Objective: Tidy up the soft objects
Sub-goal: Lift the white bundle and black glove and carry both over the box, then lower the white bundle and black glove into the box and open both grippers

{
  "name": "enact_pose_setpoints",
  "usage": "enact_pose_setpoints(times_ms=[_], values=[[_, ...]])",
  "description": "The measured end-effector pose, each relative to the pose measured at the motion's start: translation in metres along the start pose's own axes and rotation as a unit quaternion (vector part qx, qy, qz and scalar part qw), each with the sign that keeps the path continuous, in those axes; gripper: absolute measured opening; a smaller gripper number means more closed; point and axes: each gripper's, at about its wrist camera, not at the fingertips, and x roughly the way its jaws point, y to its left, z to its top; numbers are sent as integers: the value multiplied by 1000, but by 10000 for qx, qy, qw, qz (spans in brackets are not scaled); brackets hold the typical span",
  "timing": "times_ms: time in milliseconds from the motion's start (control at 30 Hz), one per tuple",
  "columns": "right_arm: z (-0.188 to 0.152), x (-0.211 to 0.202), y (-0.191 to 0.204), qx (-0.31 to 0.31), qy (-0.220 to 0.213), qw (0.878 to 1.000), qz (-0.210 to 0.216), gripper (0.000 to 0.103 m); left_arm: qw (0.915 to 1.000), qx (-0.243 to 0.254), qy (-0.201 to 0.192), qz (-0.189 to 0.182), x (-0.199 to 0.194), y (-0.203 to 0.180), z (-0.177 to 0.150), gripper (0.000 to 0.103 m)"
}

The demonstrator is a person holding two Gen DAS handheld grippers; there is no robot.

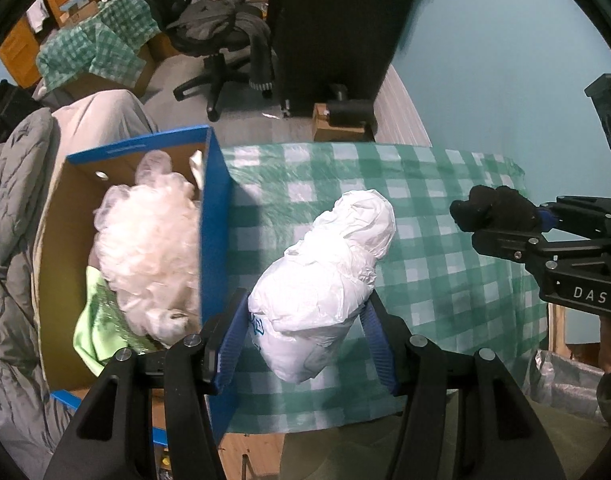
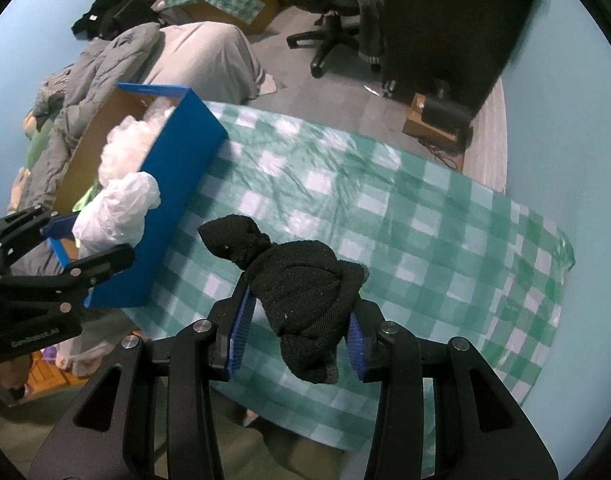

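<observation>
White crumpled bag (image 1: 325,276) sits pinched in the left hand-held gripper (image 1: 305,340); the right hand-held gripper (image 2: 301,332) pinches a black sock (image 2: 301,284).

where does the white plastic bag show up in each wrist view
Left wrist view: the white plastic bag sits low centre, clamped in the left gripper, over the checked cloth.
Right wrist view: the same bag is at the left edge, held by the left gripper against the box.
Shared landmark: the blue box, left of the bag in the first, right behind it in the second.
</observation>
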Motion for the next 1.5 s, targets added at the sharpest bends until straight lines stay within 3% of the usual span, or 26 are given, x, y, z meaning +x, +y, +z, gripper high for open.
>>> enact_pose_setpoints(times_ms=[700, 1500], values=[[56, 7, 86, -584, -107, 9980, 234, 41, 9971, -707, -129, 253, -24, 90, -15, 57], [116, 71, 217, -1604, 142, 9857, 493, 42, 9783, -1971, 20, 645, -10, 208, -40, 57]])
